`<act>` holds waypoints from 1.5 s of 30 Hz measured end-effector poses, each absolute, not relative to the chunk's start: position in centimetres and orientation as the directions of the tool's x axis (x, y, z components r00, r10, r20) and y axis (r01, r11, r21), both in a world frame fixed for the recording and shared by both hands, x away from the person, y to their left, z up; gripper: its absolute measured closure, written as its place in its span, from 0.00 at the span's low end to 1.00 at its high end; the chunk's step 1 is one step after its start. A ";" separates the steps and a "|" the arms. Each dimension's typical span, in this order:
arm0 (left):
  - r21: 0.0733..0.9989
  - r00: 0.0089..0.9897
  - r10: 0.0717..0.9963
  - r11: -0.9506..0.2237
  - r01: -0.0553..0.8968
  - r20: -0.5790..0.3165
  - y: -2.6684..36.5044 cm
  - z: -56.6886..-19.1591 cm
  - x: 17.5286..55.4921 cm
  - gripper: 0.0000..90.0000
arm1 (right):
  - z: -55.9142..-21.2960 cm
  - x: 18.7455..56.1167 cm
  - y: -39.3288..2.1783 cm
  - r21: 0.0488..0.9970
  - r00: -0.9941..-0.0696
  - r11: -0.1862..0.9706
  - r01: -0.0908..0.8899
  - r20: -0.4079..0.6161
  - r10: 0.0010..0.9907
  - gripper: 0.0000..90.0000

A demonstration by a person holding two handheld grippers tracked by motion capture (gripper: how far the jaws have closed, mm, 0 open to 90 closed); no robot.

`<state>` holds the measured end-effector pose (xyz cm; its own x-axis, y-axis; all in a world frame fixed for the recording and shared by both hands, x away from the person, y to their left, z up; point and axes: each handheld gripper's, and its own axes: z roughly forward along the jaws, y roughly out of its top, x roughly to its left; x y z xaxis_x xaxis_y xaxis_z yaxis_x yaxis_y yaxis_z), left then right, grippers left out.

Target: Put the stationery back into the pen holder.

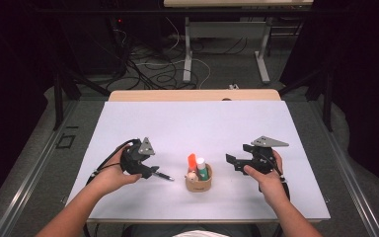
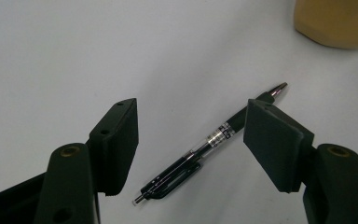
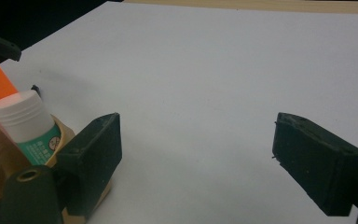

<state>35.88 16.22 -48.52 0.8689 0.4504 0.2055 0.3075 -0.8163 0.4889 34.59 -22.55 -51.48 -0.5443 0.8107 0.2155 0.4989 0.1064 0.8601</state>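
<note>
Left gripper view: pen [image 2: 200,150] diagonal, tip toward upper right.

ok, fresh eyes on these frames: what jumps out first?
Probably the black pen lying on the white table, between the open jaws of the left gripper, one pad next to its barrel. Next, the small tan holder at front centre, with an orange item and a white-capped green tube standing in it. The right gripper is to its right, jaws open with nothing between them.
</note>
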 end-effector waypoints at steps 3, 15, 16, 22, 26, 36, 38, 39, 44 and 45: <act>0.450 0.884 0.403 -0.852 0.268 0.236 15.8 -48.3 35.8 0.40 | -51.5 34.6 -22.6 0.858 -0.543 0.105 0.503 0.219 0.811 0.17; 0.279 0.924 0.143 -0.959 0.041 0.356 13.4 -48.9 35.4 0.46 | -51.7 34.7 -22.8 0.856 -0.537 0.086 0.510 0.238 0.809 0.18; 0.271 0.925 0.126 -0.962 0.026 0.358 13.2 -49.1 35.3 0.46 | -51.7 34.7 -22.8 0.856 -0.540 0.090 0.509 0.236 0.808 0.18; 0.213 0.935 0.039 -0.976 -0.039 0.351 12.6 -50.1 34.9 0.50 | -51.8 34.7 -22.6 0.855 -0.550 0.096 0.510 0.239 0.800 0.18; 0.165 0.936 -0.030 -0.982 -0.093 0.350 12.5 -50.6 34.8 0.56 | -51.8 34.7 -22.6 0.854 -0.551 0.096 0.512 0.240 0.799 0.18; 0.096 0.929 -0.116 -0.983 -0.159 0.352 12.3 -51.7 34.4 0.65 | -51.9 34.7 -22.7 0.850 -0.544 0.092 0.519 0.245 0.803 0.18; 0.088 0.923 -0.130 -0.981 -0.172 0.361 12.1 -51.8 34.4 0.67 | -51.9 34.8 -22.7 0.852 -0.545 0.092 0.516 0.243 0.803 0.18; 0.087 0.927 -0.124 -0.982 -0.165 0.355 12.1 -51.9 34.4 0.67 | -51.9 34.8 -22.7 0.851 -0.545 0.092 0.516 0.243 0.803 0.18; 0.058 0.919 -0.142 -0.983 -0.175 0.367 12.2 -52.2 34.8 0.68 | -51.9 34.8 -22.7 0.851 -0.543 0.090 0.517 0.246 0.803 0.18; 0.054 0.922 -0.136 -0.984 -0.167 0.362 12.3 -52.2 34.9 0.69 | -51.9 34.8 -22.7 0.850 -0.543 0.091 0.519 0.246 0.803 0.18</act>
<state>34.88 12.33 -52.21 0.9223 -0.1364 0.3616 -0.1668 -0.9845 0.0543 34.76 -22.74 -51.91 -0.5434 0.8026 0.2460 0.5189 0.0908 0.8500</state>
